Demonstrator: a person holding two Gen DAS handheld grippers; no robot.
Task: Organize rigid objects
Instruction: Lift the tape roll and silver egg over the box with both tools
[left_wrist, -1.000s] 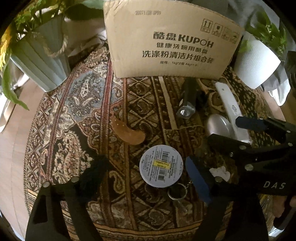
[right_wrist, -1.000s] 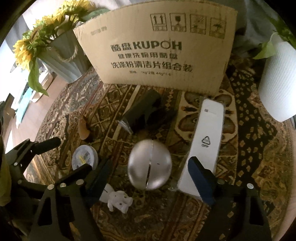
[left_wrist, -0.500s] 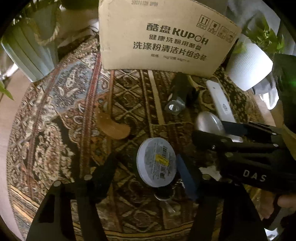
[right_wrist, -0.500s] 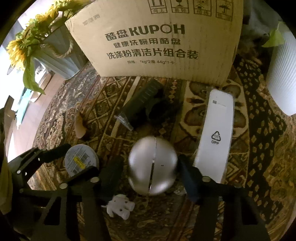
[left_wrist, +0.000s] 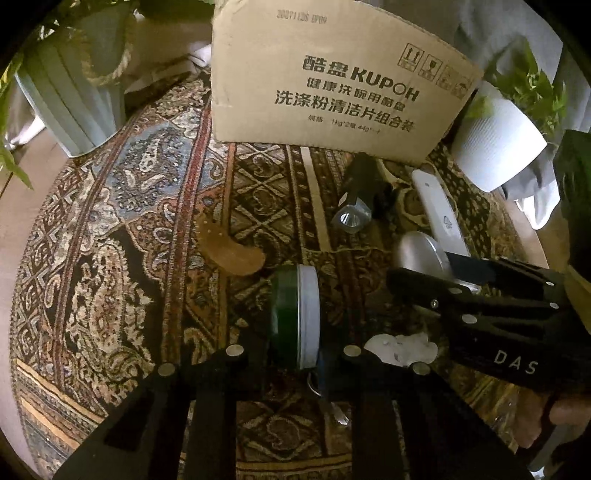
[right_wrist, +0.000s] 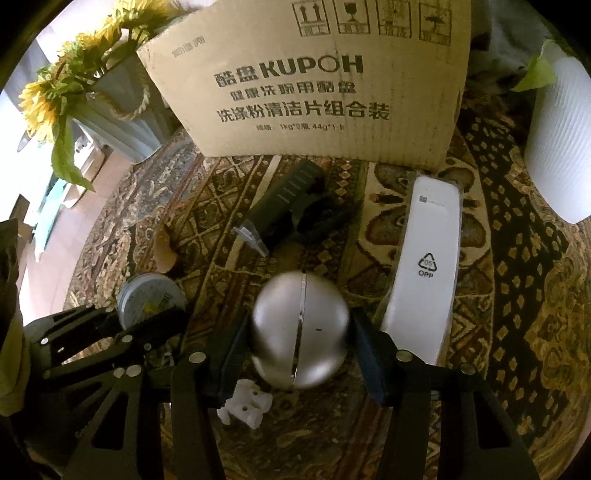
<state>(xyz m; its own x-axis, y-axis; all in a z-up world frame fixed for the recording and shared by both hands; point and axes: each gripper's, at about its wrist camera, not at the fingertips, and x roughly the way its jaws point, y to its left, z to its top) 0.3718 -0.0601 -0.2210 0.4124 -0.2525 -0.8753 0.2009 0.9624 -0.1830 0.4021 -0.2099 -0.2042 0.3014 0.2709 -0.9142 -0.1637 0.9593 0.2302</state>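
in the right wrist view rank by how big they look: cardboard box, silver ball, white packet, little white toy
1. cardboard box
2. white packet and silver ball: look alike in size; the ball sits nearer the camera, so no ranking
3. little white toy

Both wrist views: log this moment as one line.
left gripper: shut on round tin, tilted on edge | right gripper: shut on silver ball | cardboard box: behind

Cardboard box (right_wrist: 314, 85): brand "KUPOH" with Chinese print, "1kg*2", "44g*1", four handling symbols and a faint date stamp. White packet (right_wrist: 424, 266): recycling triangle "05", "OPP". Right tool (left_wrist: 513, 332): "DAS". Round tin (right_wrist: 151, 301): barcode, digits unreadable.
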